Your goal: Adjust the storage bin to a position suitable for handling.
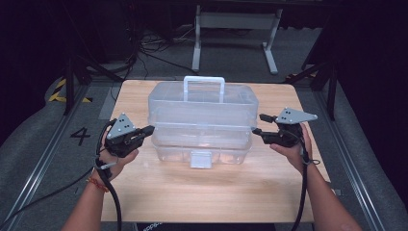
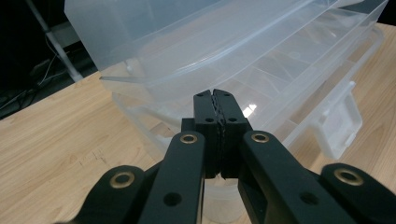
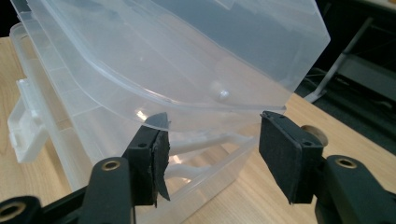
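- Black tongs fill the foreground of each gripper view: the left tongs (image 2: 218,100) are pressed fully together with nothing between them, their tips against or just short of the left end of the clear plastic box (image 2: 243,60), below the lid's rim.
- Right tongs (image 3: 210,149) stand partly open, with the lid edge (image 3: 224,112) just above the gap and no pad pressing on it.
- From above, the box (image 1: 202,122) sits mid-table (image 1: 216,192), handle (image 1: 204,86) upright and front latch (image 1: 200,159) toward the person.
- To do this step well, I judge the right tongs should rise slightly, bite the lid's rim squarely and lift evenly, while the left steadies the base.
- Both hands, left (image 1: 118,151) and right (image 1: 291,147), are held level and point inward at the two ends of the box, forearms coming up from below.
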